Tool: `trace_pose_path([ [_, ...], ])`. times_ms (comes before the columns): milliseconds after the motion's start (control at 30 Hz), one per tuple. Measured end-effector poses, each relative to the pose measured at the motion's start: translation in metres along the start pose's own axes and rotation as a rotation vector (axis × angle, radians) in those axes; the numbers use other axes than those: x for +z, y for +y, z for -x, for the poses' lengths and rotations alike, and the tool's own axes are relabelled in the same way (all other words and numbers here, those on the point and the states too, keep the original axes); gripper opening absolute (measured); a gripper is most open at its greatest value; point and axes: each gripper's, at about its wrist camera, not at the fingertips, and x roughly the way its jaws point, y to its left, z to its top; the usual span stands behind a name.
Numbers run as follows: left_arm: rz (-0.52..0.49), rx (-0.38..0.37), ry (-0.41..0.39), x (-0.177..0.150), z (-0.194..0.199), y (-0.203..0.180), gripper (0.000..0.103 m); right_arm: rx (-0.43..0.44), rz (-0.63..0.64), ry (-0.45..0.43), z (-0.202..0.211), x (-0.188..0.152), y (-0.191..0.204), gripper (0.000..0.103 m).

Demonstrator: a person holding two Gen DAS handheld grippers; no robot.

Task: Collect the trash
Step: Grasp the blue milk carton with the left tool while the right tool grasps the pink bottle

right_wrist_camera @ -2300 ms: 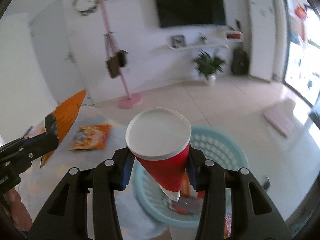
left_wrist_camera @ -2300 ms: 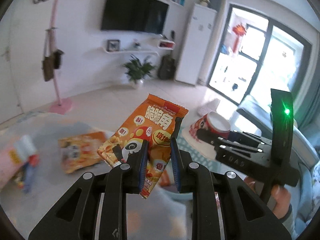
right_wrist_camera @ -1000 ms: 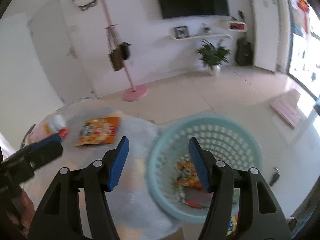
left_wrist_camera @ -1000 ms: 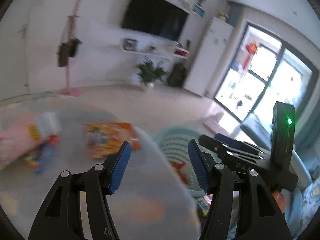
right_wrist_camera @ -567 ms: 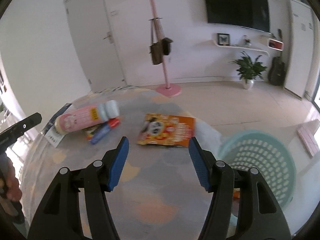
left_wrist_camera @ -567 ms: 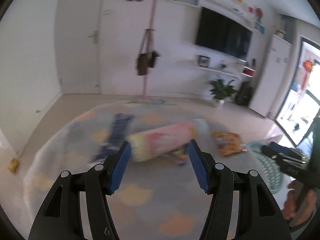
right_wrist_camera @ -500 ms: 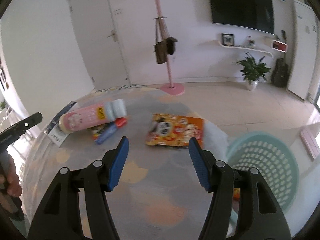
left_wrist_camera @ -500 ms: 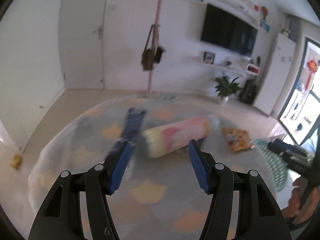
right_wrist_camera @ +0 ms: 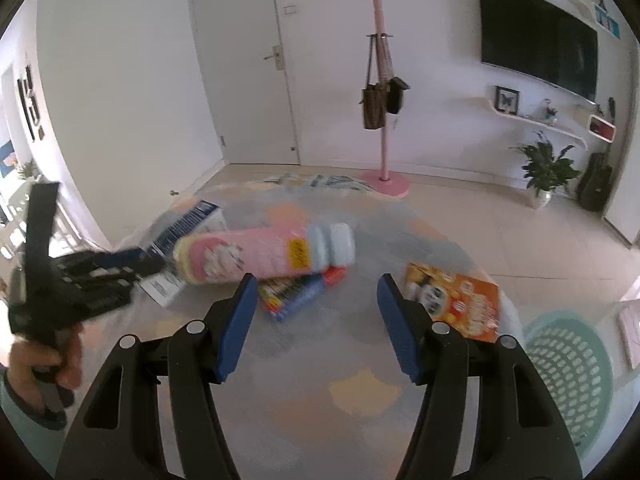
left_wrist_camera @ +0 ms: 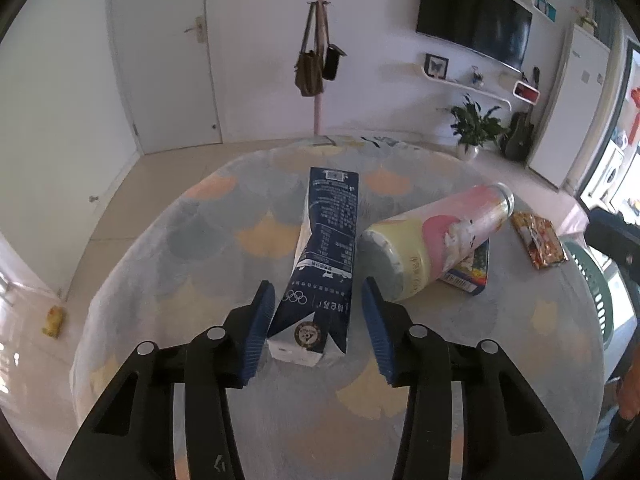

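Both tongs gape empty, and the left tongs (left_wrist_camera: pixel 316 316), straddling the dark-blue crumpled milk carton (left_wrist_camera: pixel 320 264) at frame centre, may nudge the adjacent pink-and-yellow plastic bottle (left_wrist_camera: pixel 436 240) rolling.

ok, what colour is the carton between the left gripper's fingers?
Dark navy with white print; the carton shows best in the left wrist view.

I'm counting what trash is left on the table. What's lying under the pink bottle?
Under the pink bottle lies a flat blue packet with a red end, sticking out toward the orange snack bag. The bottle covers the rest of it, so anything further beneath cannot be seen.
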Motion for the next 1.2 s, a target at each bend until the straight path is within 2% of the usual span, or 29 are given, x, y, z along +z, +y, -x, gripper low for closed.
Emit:
trace_pose_path([
  [133,0.005,-0.021,0.005,0.005,-0.011,0.007,0.043,0.067,-0.007,0.003,-0.017,0.023,0.020,0.058],
  [200,0.024,-0.047,0.003,0.004,-0.017,0.012,0.038,0.099,-0.015,0.008,-0.027,0.032,0.029,0.058],
  [300,0.059,-0.098,-0.020,0.000,-0.023,0.017,0.034,0.124,-0.017,0.023,-0.044,0.042,0.044,0.048],
  [367,0.070,-0.111,-0.048,-0.004,-0.023,0.017,0.033,0.131,-0.013,0.052,-0.060,0.046,0.054,0.030],
  [467,0.120,-0.133,-0.113,-0.013,-0.020,0.024,0.033,0.113,0.001,0.070,-0.078,0.049,0.069,0.024],
  [533,0.149,-0.152,-0.137,-0.018,-0.018,0.028,0.033,0.110,0.004,0.078,-0.085,0.051,0.077,0.024],
  [667,0.158,-0.133,-0.165,-0.022,-0.011,0.027,0.033,0.091,0.023,0.116,-0.100,0.052,0.087,0.024],
  [767,0.191,-0.152,-0.181,-0.023,-0.008,0.034,0.033,0.102,0.020,0.178,-0.110,0.045,0.087,0.024],
  [867,0.216,-0.171,-0.182,-0.023,-0.008,0.038,0.033,0.078,0.055,0.200,-0.101,0.034,0.085,0.024],
  [1033,0.195,-0.157,-0.190,-0.022,-0.006,0.032,0.033,0.073,0.064,0.208,-0.066,0.007,0.060,0.024],
  [1200,0.186,-0.155,-0.198,-0.023,-0.005,0.030,0.033,0.035,-0.043,0.193,-0.032,-0.011,0.017,0.025],
])
